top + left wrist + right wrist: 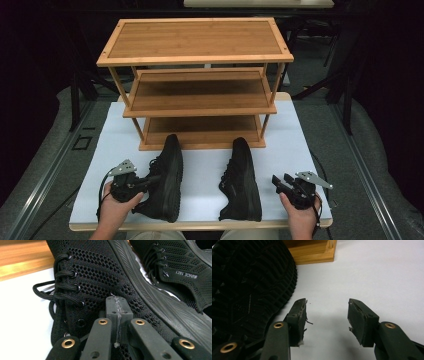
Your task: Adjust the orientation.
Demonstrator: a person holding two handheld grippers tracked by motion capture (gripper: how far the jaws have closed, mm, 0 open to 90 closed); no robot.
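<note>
1. Lying on the white table (200, 165) in front of a three-tier wooden shoe rack (195, 60) are two black mesh shoes, toes pointing toward the rack.
2. The left shoe (165, 177) is tipped onto its side near the left gripper (150, 180), its toe close to the rack's bottom shelf.
3. The right shoe (242, 180) lies well apart from the left shoe, with bare table between them.
4. In the left gripper view, the left gripper's jaws are pressed fully together, their tips right against the mesh of the left shoe (100, 282) just beside the lace eyelets; whether any fabric is pinched between them cannot be told.
5. The same view shows the right shoe (180, 267) farther off, with white lettering on its side.
6. The right gripper (278, 181) is held just beside the right shoe, on its outer side.
7. In the right gripper view, the right gripper (327, 315) has its jaws spread apart over bare table with nothing between them; the ribbed sole of the right shoe (249, 285) is just beside one jaw, and a corner of the rack (317, 252) shows beyond.
</note>
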